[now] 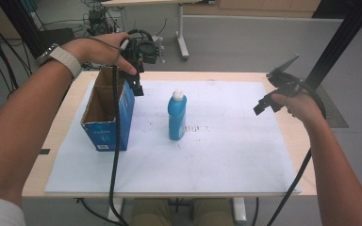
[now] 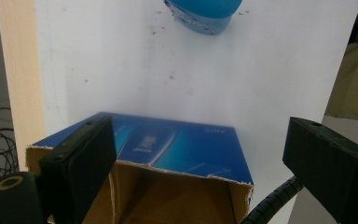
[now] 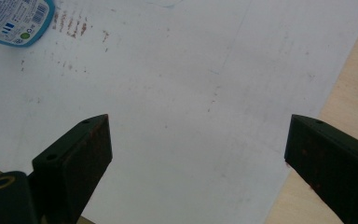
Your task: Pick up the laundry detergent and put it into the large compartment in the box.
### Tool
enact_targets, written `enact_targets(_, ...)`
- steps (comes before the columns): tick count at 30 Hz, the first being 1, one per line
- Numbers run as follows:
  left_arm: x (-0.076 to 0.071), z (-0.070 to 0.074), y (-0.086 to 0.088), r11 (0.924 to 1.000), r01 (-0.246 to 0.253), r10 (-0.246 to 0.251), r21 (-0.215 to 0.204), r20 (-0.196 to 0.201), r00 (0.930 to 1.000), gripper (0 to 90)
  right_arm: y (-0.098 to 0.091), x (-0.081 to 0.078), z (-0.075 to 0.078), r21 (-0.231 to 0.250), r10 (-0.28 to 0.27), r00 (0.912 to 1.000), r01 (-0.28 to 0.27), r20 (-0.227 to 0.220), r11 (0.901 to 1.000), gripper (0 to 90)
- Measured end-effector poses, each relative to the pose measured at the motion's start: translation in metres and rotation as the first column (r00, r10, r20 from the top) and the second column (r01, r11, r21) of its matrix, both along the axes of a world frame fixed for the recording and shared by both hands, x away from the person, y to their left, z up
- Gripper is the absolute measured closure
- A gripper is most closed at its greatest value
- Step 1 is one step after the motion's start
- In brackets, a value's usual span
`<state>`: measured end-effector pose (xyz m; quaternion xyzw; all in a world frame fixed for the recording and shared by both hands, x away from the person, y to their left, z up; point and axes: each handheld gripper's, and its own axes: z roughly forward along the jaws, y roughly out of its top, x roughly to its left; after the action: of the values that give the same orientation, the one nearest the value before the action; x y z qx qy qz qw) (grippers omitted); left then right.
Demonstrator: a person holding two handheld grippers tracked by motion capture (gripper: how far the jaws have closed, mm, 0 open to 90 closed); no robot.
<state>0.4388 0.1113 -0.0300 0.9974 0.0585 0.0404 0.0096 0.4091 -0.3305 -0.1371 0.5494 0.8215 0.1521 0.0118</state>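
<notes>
1. Two grippers, both with jaws wide apart and nothing between them
2. Left gripper (image 1: 136, 80) hovers above blue carton (image 1: 107, 123), open top up, on bench (image 1: 226, 75)
3. Blue bottle (image 1: 176, 117) upright just beside carton; right gripper (image 1: 263, 106) well apart

Overhead and both claw views look down, sharing the blue bottle (image 1: 176, 117).

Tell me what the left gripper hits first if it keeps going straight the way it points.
Probably the blue cardboard box: the left gripper, its fingers spread wide and empty, looks down at the box's open top and torn rim. Depth is unclear; it might slip inside or land on the white sheet beyond.
</notes>
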Motion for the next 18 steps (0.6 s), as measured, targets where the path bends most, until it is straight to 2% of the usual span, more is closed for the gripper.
enact_targets(9, 0.0016, 0.0019, -0.0023, 0.9996, -0.027, 0.027, 0.0, -0.017, 0.9995, 8.6, -0.0019, 0.0018, -0.0005, 0.0, 0.003, 1.0, -0.003, 0.0, 1.0, 7.2)
enact_targets(10, 0.0018, 0.0026, -0.0035, 0.9989, -0.046, 0.046, 0.0, -0.018, 0.9988, 8.6, -0.0017, 0.0022, -0.0005, 0.0, 0.002, 1.0, -0.002, -0.001, 1.0, 7.2)
enact_targets(16, 0.0001, 0.0045, -0.0069, 0.9959, -0.09, 0.09, 0.006, -0.019, 0.9958, 9.2, -0.0015, 0.0016, 0.0004, -0.005, 0.004, 1.0, -0.004, 0.002, 1.0, 7.2)
enact_targets(18, 0.0006, 0.0053, -0.0062, 0.991, -0.134, 0.134, -0.004, -0.027, 0.9906, 9.2, -0.002, 0.0005, 0.0004, -0.002, 0.002, 1.0, -0.002, 0.001, 1.0, 7.2)
